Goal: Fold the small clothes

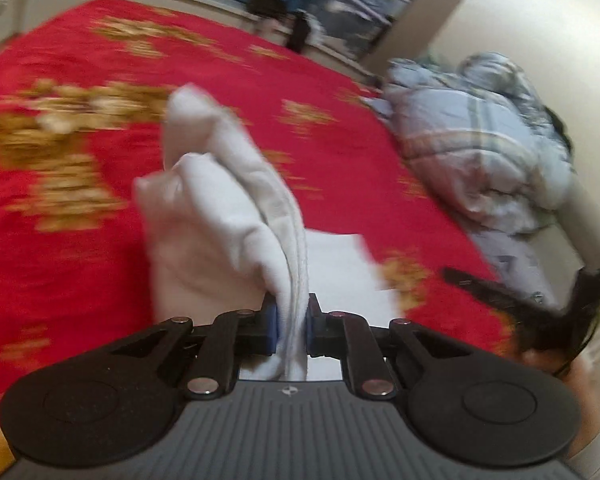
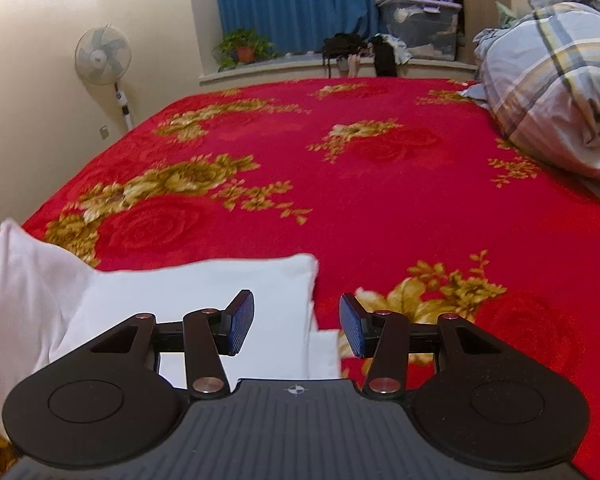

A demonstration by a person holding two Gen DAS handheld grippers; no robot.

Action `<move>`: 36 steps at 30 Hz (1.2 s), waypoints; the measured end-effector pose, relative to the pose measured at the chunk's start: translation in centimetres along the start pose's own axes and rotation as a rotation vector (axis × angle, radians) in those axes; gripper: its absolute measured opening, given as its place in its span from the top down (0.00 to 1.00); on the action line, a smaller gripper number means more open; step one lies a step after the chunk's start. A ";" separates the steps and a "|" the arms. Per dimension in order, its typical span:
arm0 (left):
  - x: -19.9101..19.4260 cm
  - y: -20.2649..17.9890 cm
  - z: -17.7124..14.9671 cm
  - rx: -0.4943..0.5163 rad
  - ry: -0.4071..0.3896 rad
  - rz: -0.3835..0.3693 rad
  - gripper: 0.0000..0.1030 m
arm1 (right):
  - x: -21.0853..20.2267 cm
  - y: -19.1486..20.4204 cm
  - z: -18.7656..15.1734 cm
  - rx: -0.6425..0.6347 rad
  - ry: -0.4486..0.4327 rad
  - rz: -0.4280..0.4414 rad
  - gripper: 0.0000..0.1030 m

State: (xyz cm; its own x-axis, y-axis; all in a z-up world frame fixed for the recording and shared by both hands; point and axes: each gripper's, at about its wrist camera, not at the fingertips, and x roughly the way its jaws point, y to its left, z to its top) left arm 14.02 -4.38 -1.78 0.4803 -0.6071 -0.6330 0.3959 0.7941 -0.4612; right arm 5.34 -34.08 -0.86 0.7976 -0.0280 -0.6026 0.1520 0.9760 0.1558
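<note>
A white garment (image 1: 224, 216) hangs bunched and lifted above the red bed, and my left gripper (image 1: 292, 320) is shut on its edge, blue pads pressing the folded hem. Another part of the white garment (image 2: 204, 300) lies flat on the blanket in the right wrist view, with its lifted part rising at the left (image 2: 24, 280). My right gripper (image 2: 296, 324) hovers over the flat part's right edge, open, with nothing pinched between its blue pads. The right gripper and the hand that holds it show at the right edge of the left wrist view (image 1: 540, 316).
The bed carries a red blanket with gold flowers (image 2: 380, 184). A rolled plaid duvet (image 2: 552, 92) lies along the right side. Behind the bed are a windowsill with a potted plant (image 2: 242, 50), a storage bin (image 2: 420, 28), blue curtains and a standing fan (image 2: 102, 56).
</note>
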 end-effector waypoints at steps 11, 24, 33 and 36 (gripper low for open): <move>7.7 -10.2 0.8 0.055 0.031 -0.180 0.75 | 0.0 -6.9 0.1 0.272 0.006 -0.044 0.52; 5.2 -0.7 -8.8 0.359 0.126 -0.064 0.75 | 2.5 -3.8 -4.5 0.189 0.236 0.128 0.51; 9.6 -1.8 -11.1 0.459 0.334 -0.004 0.68 | 5.7 -2.9 -1.7 0.216 0.181 0.082 0.51; 9.7 -1.6 -10.7 0.430 0.346 -0.007 0.68 | 7.5 -2.6 -1.3 0.233 0.211 0.062 0.52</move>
State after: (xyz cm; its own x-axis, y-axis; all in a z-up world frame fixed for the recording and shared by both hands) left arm 9.72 -11.22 -13.86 0.2200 -0.5099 -0.8317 0.7168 0.6628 -0.2167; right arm 10.18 -36.58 -6.86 0.6743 0.0991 -0.7318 0.2558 0.8983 0.3574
